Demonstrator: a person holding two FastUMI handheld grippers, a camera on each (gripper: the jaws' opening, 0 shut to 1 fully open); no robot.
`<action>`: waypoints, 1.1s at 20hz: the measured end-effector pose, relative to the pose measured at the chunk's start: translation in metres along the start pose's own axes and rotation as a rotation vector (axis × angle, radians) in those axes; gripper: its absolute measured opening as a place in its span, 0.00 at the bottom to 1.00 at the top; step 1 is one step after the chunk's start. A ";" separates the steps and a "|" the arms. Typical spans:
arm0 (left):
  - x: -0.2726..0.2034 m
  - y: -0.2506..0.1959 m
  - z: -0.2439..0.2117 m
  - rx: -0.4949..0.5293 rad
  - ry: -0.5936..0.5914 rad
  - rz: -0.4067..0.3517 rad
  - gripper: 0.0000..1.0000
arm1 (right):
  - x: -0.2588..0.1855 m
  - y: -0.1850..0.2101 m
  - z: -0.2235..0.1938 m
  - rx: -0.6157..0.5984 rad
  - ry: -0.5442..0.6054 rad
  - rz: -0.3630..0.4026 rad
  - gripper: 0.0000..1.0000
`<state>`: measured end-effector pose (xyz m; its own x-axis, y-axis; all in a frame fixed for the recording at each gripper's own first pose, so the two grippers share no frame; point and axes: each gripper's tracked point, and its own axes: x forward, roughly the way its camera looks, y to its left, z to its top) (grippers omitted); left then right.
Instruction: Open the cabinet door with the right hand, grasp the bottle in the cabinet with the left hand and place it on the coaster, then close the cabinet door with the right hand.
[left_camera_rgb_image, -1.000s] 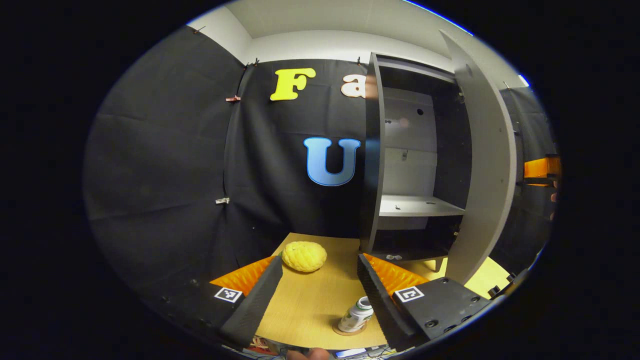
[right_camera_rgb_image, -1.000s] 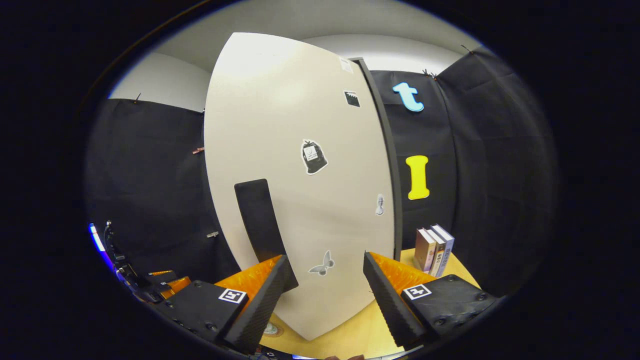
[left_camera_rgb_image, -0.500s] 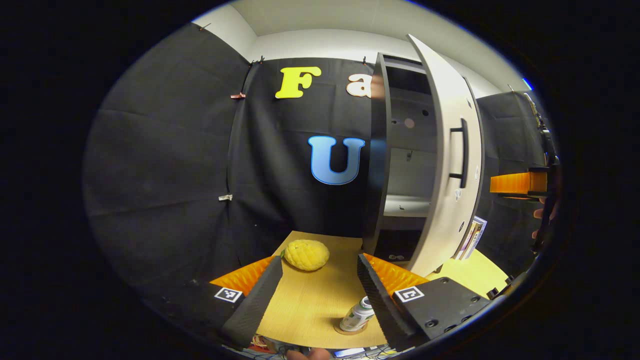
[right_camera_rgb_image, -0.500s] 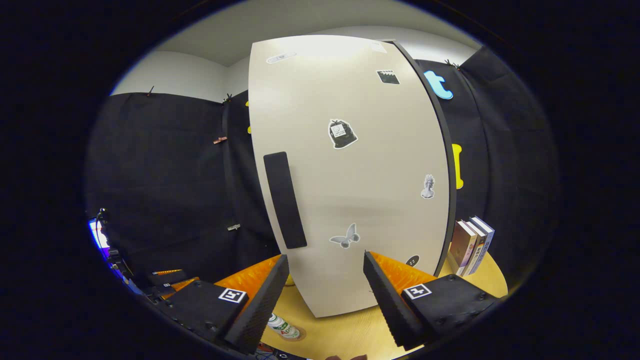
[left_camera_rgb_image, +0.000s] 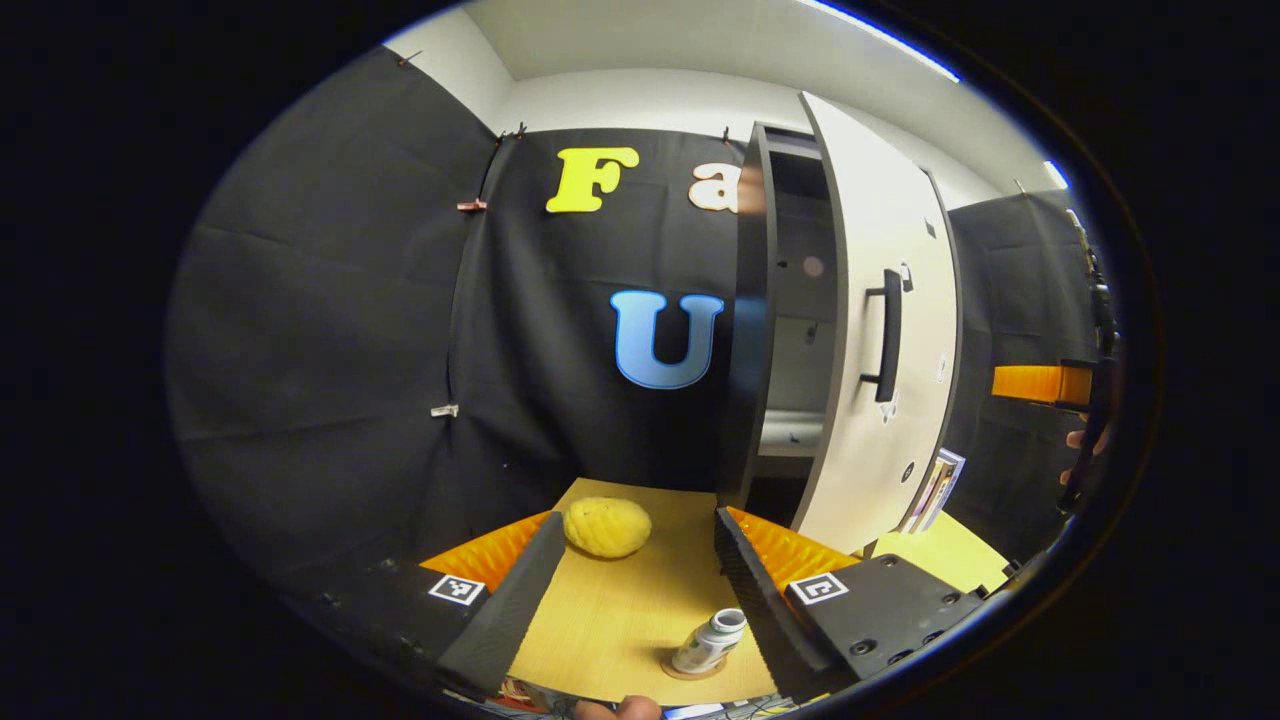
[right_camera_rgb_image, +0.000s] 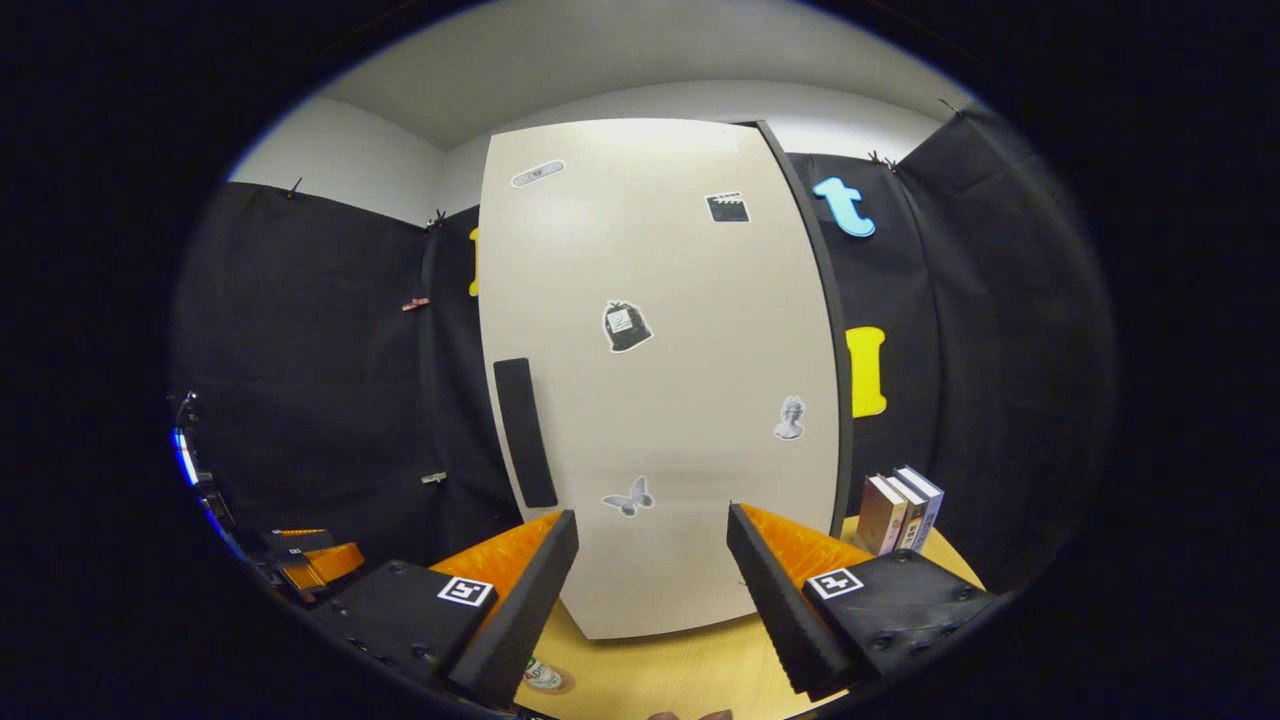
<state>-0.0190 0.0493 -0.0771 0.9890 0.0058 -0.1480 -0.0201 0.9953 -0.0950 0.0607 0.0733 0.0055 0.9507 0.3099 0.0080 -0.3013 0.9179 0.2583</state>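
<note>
Both the left gripper (left_camera_rgb_image: 632, 585) and right gripper (right_camera_rgb_image: 650, 590) have jaws spread wide and empty, the bottle (left_camera_rgb_image: 708, 642) standing on the coaster (left_camera_rgb_image: 690, 669) just inside the left jaws' right finger, the cabinet door (right_camera_rgb_image: 660, 380) ahead of the right jaws.

L tool (left_camera_rgb_image: 640, 580) & R tool (right_camera_rgb_image: 650, 590) both held w/ jaws spread apart, gripping nothing.

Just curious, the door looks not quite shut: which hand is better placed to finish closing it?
Probably the right. Its gripper faces the door squarely, jaws open, close in front. The left gripper hangs over the table near the bottle, off to the side.
</note>
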 end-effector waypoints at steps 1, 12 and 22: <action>0.003 -0.003 0.003 -0.001 -0.006 -0.013 0.92 | -0.003 -0.007 0.003 -0.006 -0.012 -0.017 0.98; 0.021 -0.022 0.020 0.011 -0.016 -0.055 0.95 | -0.021 -0.062 0.019 -0.051 -0.081 -0.182 0.98; 0.026 -0.047 0.046 0.028 -0.086 -0.094 0.95 | -0.020 -0.042 0.007 -0.114 -0.090 -0.199 0.98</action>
<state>0.0140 0.0068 -0.0315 0.9953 -0.0805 -0.0547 0.0762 0.9941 -0.0770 0.0549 0.0270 0.0016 0.9933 0.1012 0.0552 -0.1085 0.9822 0.1531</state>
